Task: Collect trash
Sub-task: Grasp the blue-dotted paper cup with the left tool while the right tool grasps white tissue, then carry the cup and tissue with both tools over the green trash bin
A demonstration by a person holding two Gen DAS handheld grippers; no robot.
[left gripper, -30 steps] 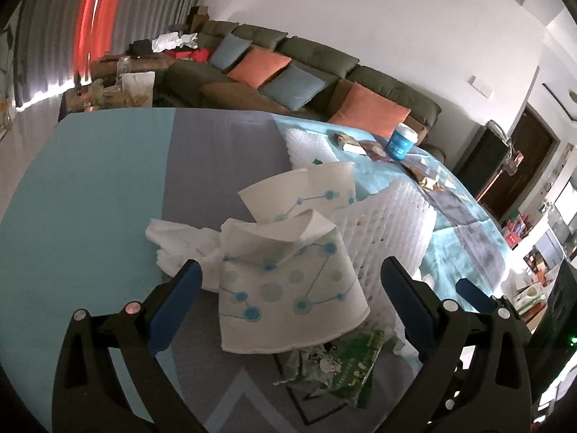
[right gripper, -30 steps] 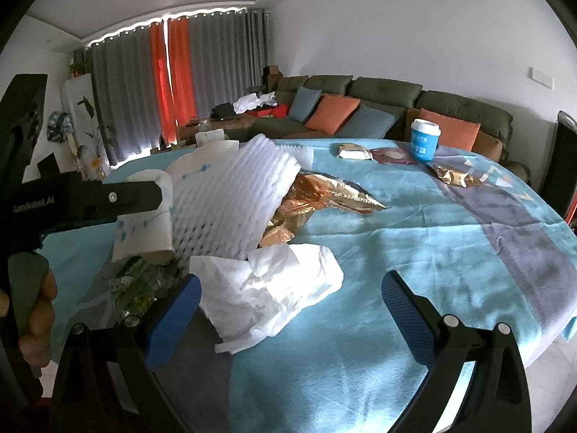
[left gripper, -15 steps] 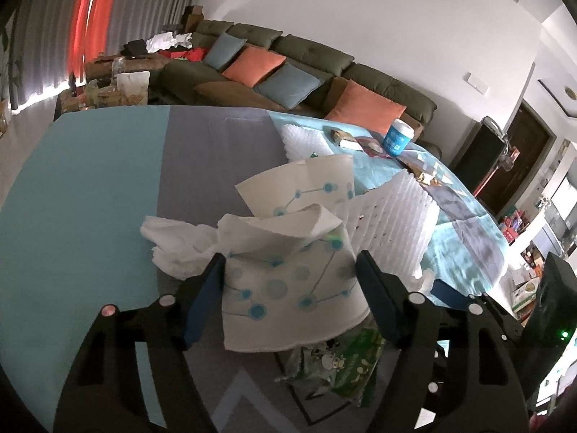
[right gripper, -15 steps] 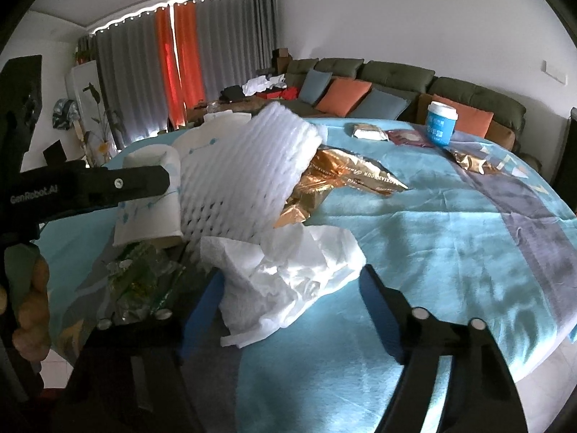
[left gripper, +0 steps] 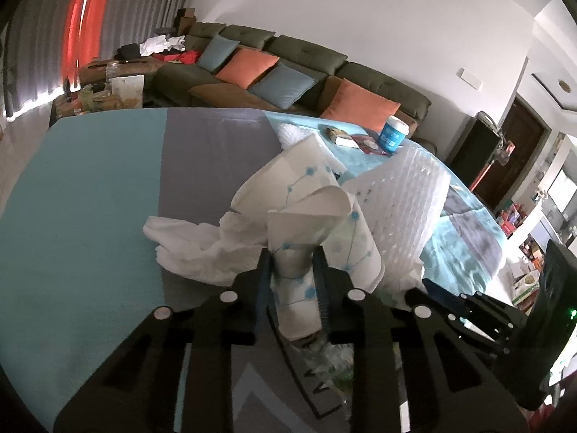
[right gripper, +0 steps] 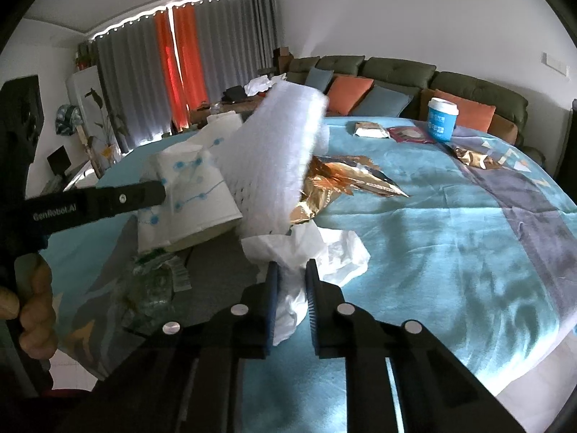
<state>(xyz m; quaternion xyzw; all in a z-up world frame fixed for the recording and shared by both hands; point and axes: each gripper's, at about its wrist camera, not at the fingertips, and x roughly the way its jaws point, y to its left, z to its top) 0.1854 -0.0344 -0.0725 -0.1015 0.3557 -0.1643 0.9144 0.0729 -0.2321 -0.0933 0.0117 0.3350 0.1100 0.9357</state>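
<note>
My left gripper (left gripper: 290, 274) has just been closing its jaws, which now pinch a crushed paper cup (left gripper: 306, 238) printed with blue dots; the cup's long axis runs away from me, open mouth up and far. My right gripper (right gripper: 291, 288) has likewise just been closing and now clamps a crumpled white plastic bag (right gripper: 310, 252), which bunches upward between the blue pads. Both pieces lie in one heap at the near edge of the surface (right gripper: 450, 234), covered in a teal and grey cloth.

Around them: a white foam net sleeve (right gripper: 277, 158) leans over the heap, long axis tilted up and away, touching the cup's side and resting over the bag. A gold foil wrapper (right gripper: 342, 184) pokes out from under the sleeve, pointing right. A crumpled white tissue (left gripper: 202, 249) lies just left of the cup. A green clear wrapper (right gripper: 155, 281) lies flat beside the bag. Well apart, at the far edge, stand a blue lidded cup (right gripper: 441, 119) and small packets (right gripper: 371, 130). A sofa (right gripper: 396, 72) with cushions is behind.
</note>
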